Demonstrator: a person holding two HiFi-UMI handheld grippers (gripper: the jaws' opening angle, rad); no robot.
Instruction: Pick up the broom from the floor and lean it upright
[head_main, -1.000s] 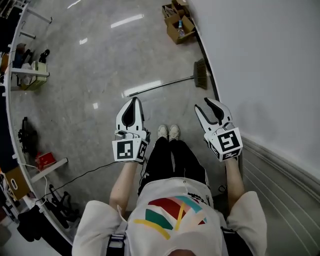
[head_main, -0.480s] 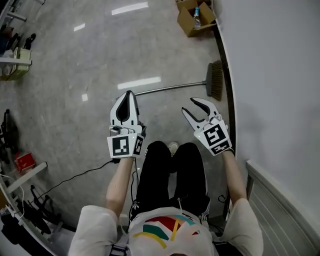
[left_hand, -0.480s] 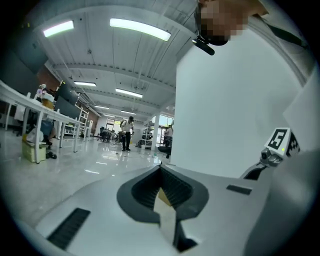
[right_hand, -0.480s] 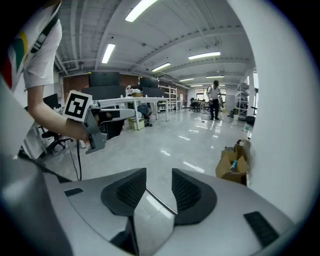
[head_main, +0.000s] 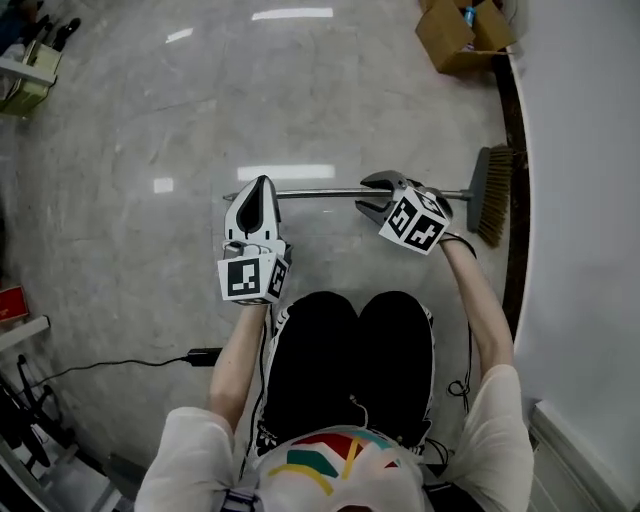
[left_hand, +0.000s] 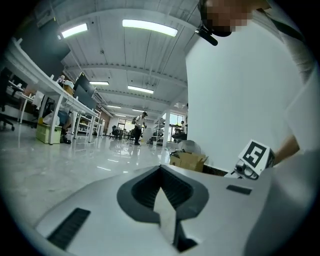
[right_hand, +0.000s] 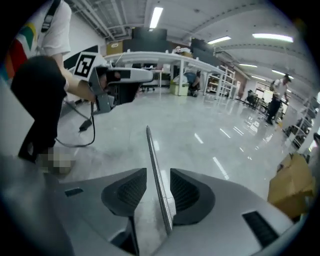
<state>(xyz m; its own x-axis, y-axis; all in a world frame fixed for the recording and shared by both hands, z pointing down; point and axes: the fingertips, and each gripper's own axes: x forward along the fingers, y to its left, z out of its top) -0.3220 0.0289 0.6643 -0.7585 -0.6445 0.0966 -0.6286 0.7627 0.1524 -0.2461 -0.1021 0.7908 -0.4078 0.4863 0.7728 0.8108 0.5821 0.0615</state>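
Broom is flat on the floor. It lies crosswise in front of my knees, with the bristle head to the right by the foot of the wall.

Right hand-held gripper is tilted down over the handle, right of its middle, toward the bristles. The jaws have just been opening and stand apart. The handle runs between them with a gap on each side, so the pads aren't pressing.

Left hand-held gripper has its jaws together with nothing in them and points about level. In the head view it sits over the handle's free end; I can't tell whether it touches.

Cardboard box is further along the wall, past the bristles. A black cable lies on the floor to my left.
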